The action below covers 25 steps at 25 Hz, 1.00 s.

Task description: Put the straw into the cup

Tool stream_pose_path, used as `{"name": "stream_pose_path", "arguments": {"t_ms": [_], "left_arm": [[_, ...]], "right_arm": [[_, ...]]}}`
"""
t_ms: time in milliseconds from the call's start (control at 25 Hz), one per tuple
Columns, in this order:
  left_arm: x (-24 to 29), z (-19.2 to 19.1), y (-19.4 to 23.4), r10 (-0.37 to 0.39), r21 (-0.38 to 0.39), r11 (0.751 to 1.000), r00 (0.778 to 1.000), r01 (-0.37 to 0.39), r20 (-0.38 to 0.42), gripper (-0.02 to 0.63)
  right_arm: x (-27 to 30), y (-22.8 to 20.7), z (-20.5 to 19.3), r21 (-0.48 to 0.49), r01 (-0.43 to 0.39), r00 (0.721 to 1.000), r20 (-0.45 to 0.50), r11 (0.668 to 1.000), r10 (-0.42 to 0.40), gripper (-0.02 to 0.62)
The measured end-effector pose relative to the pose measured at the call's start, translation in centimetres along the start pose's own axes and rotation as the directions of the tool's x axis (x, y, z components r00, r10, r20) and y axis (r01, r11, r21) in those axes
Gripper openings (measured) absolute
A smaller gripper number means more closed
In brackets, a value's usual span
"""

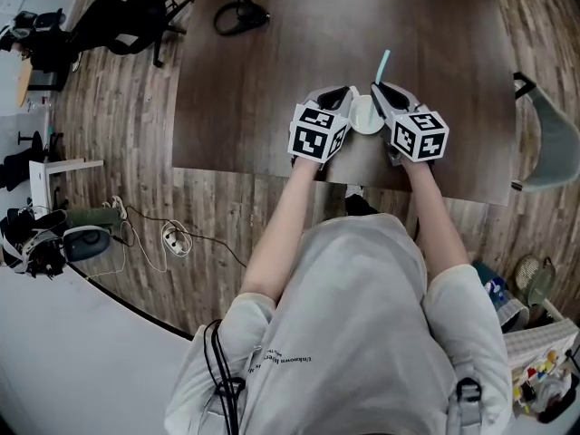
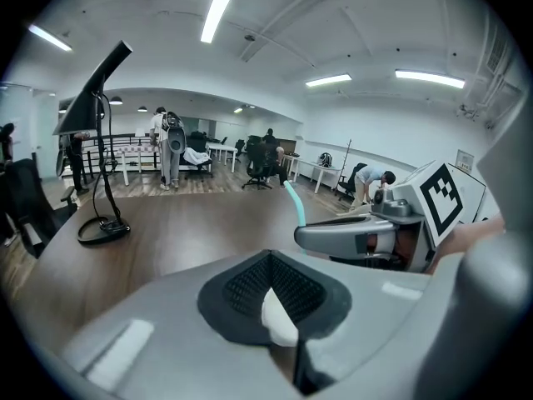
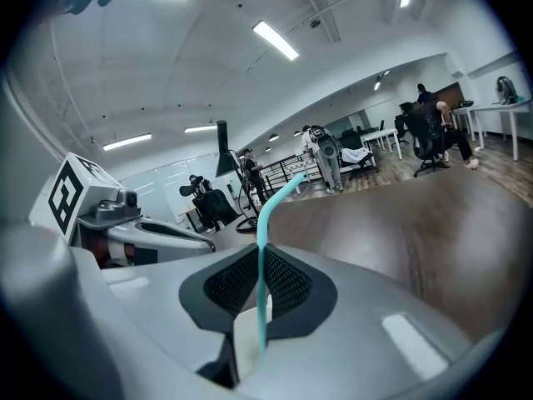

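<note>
Two grippers, one cup and one straw, close to the near edge of the surface.

The right gripper's (image 3: 260, 307) jaws are pressed together on the single teal straw (image 3: 261, 248), which rises upright between them and bends over at its top; its lower end is hidden behind the jaws. The left gripper's (image 2: 279, 307) jaws are clamped on the wall of the one white cup (image 1: 366, 116), which lies between the two grippers, by the middle of the brown surface's (image 1: 272, 89) near edge. One black stand with a cable (image 1: 237, 12) sits at the far edge, well apart.
</note>
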<state>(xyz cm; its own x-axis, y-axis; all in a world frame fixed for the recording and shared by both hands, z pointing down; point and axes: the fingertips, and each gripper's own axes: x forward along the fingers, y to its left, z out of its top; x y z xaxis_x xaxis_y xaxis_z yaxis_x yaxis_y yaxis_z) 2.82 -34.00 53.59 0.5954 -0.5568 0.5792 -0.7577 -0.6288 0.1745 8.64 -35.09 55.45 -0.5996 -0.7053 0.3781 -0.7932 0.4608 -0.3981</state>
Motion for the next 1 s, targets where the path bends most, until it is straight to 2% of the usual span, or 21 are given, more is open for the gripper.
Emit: {"name": "stream_pose_path", "arguments": {"t_ms": [360,1000], "left_arm": [[0.0,-1.9,1.8,0.034,-0.039,0.999,0.999,-0.035,-0.026,0.000],[1.0,-3.2,2.0,0.029,-0.062,0.998,0.999,-0.031,-0.046,0.002]], "right_arm": [[1.7,0.1,-1.5,0.003,-0.025,0.999,-0.039,1.000,0.026,0.049],[2.3,-0.5,-3.1,0.003,-0.034,0.996,-0.078,0.999,0.034,0.049]]}}
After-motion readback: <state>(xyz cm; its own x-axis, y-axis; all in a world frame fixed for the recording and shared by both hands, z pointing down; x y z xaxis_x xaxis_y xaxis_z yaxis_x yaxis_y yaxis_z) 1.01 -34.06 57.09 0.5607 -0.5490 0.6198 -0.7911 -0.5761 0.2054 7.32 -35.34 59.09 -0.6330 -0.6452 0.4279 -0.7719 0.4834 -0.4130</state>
